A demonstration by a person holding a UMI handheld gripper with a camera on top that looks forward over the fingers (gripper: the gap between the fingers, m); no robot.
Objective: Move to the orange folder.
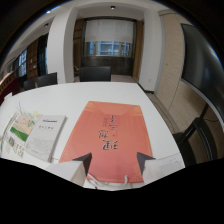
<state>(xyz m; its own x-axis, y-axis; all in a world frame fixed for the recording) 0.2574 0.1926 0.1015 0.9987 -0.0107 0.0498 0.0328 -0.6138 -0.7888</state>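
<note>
An orange folder (107,137) with dark printed characters lies flat on the white table (85,95), just ahead of and between my fingers. My gripper (114,161) hovers over the folder's near edge, open, with nothing between the two dark fingertips (84,161). The folder's near end runs under the fingers and its far end points toward the middle of the table.
To the left of the folder lie a grey-white booklet (46,135) and a green-and-white leaflet (16,131). A white sheet (164,167) sits by the right finger. Dark chairs (95,73) stand at the table's far side, another chair (197,140) at the right.
</note>
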